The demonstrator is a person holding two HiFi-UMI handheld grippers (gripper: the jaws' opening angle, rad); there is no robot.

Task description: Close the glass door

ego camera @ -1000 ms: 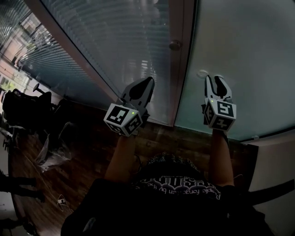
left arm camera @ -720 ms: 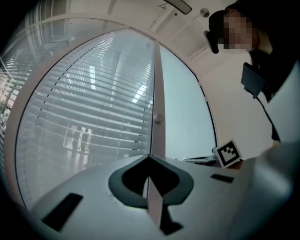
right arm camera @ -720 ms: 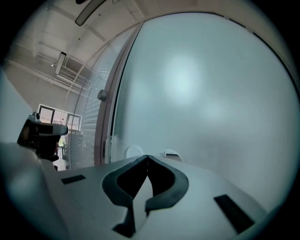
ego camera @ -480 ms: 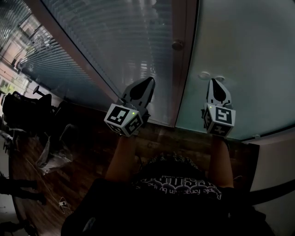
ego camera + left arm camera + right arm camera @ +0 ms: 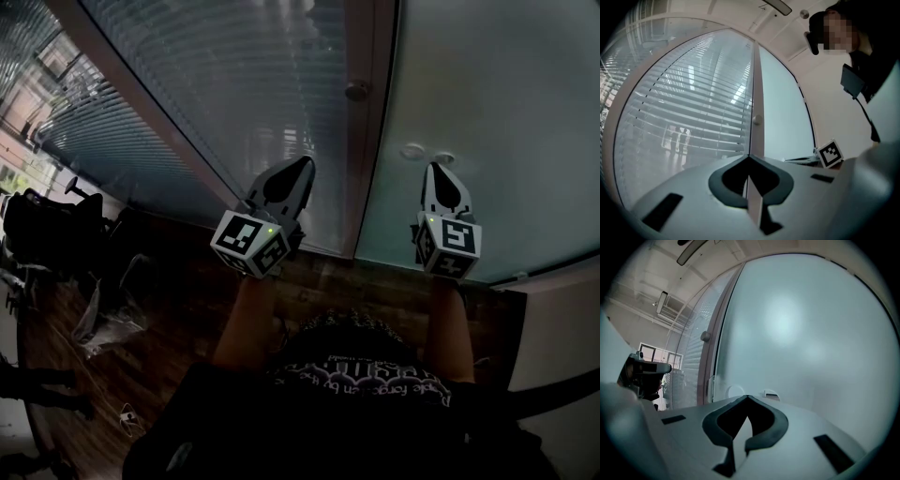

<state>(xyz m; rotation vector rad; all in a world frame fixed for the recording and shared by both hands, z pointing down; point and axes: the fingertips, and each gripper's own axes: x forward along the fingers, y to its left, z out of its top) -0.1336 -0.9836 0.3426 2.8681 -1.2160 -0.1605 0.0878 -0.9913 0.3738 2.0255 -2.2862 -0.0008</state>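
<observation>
A frosted glass door fills the right of the head view, next to a brown upright frame that carries a round knob. Two small pale fittings sit low on the door near its edge. My right gripper is shut with nothing between its fingers, its tip just short of those fittings on the door. My left gripper is shut and empty too, pointing at the frame below the knob.
Left of the frame is a glass pane with horizontal blinds. A dark wood floor runs below, with a dark chair and bags at the far left. A white wall ledge stands at the right.
The right gripper's jaws, spread open a second ago, have closed to a point. Both hands have stayed roughly where they were.
</observation>
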